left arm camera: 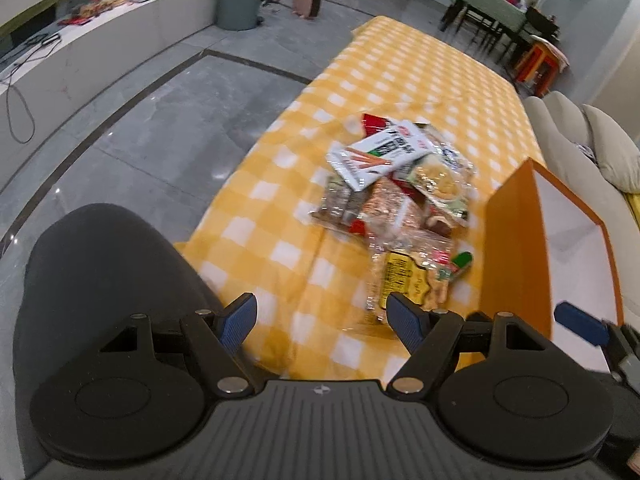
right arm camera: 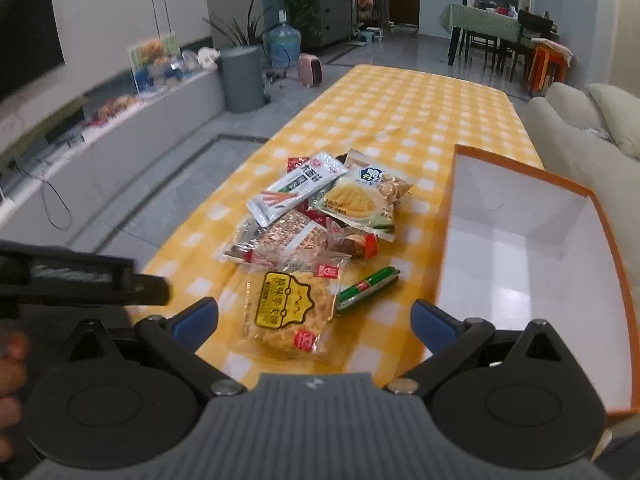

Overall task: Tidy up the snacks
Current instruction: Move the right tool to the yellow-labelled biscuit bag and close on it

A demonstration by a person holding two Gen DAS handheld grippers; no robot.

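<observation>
The heap of snack packets (right arm camera: 316,216) on the yellow-checked tabletop (right arm camera: 400,112) serves as the landmark here. Left of the heap, off the tabletop's edge, the left gripper (left arm camera: 320,316) hangs low with its blue-padded fingers (left arm camera: 240,320) spread wide and nothing between them; a dark rounded shape (left arm camera: 108,264), perhaps the person's knee, fills the space beside it. In the right wrist view a black part of that same tool (right arm camera: 80,280) juts in from the left.

Within the heap, a white packet printed with carrot-like sticks (right arm camera: 296,194) lies on top at the far left side, and a packet showing yellow slices (right arm camera: 360,200) lies just right of it, touching. Below them sit clear wrappers with brown contents (right arm camera: 288,244). On the near side of the heap, a clear bag with a yellow label (right arm camera: 288,312) lies flat, and a green sausage stick (right arm camera: 368,288) rests just right of it on the cloth.

The right gripper (right arm camera: 316,324) hovers on the near side of the heap, above the yellow-label bag, fingers (right arm camera: 434,324) wide apart and holding nothing.

Right of the heap stands an orange box (right arm camera: 612,248) with a white, bare inside, close beside the snacks but not touching them. Beyond it, a pale sofa (right arm camera: 568,120) lines the tabletop's right side.
</observation>
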